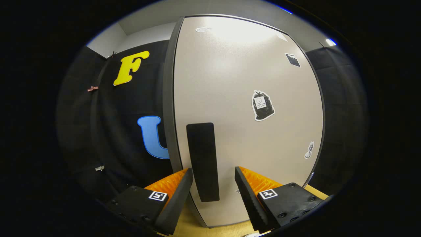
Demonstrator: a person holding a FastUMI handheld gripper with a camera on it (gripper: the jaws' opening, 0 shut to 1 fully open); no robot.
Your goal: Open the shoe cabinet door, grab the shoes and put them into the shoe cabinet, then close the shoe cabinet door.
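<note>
The shoe cabinet door [243, 98] is a tall pale panel with a dark edge, standing just ahead of me and bearing a few stickers. Its dark, flat vertical handle [203, 161] sits near the door's left edge. My gripper [213, 174] is open, and the lower part of the handle lies in the gap between the two fingers. The left fingertip [185, 179] is close to the handle's left side, while the right fingertip [241, 179] stands clearly apart from it. Neither finger visibly presses on the handle. No shoes are in sight.
A wooden surface [190, 220] shows below the door, between and beside the fingers. Black booth cloth [108, 131] hangs to the left of the door and also to its right. A pale ceiling shows above.
</note>
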